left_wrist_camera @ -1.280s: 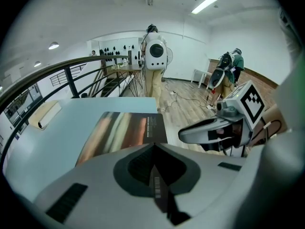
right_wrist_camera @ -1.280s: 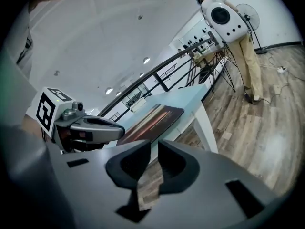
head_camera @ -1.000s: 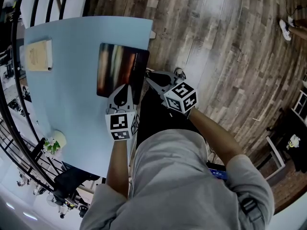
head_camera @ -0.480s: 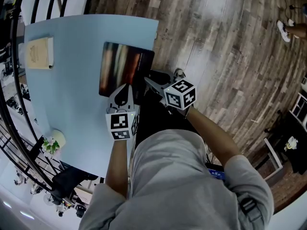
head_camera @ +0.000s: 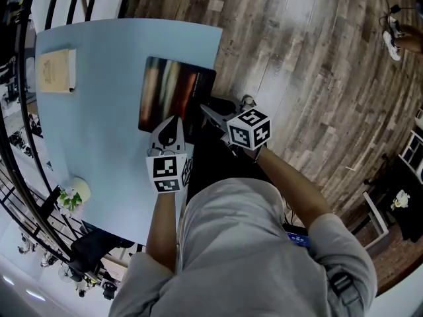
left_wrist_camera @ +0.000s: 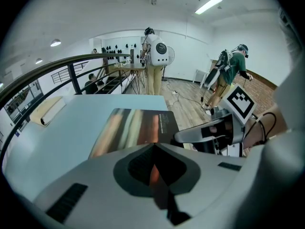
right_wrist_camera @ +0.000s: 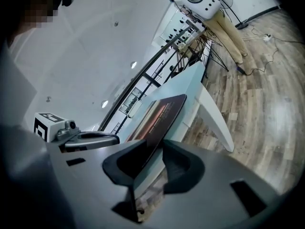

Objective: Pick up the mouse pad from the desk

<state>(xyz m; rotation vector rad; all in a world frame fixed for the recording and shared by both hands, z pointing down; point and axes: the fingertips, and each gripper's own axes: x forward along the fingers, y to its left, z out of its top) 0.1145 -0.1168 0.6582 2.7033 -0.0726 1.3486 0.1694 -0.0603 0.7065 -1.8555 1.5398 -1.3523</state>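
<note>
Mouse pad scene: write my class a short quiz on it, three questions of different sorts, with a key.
1. True or false: the mouse pad lies on the floor.
2. The book lies: A on the mouse pad; B on the desk, apart from the mouse pad; C on the floor.
3. What passes between the jaws of the right gripper?
Key: 1 false, it is on the desk. 2 B. 3 The mouse pad's edge; the jaws, which have just been closing a little, stand apart round it.
</note>
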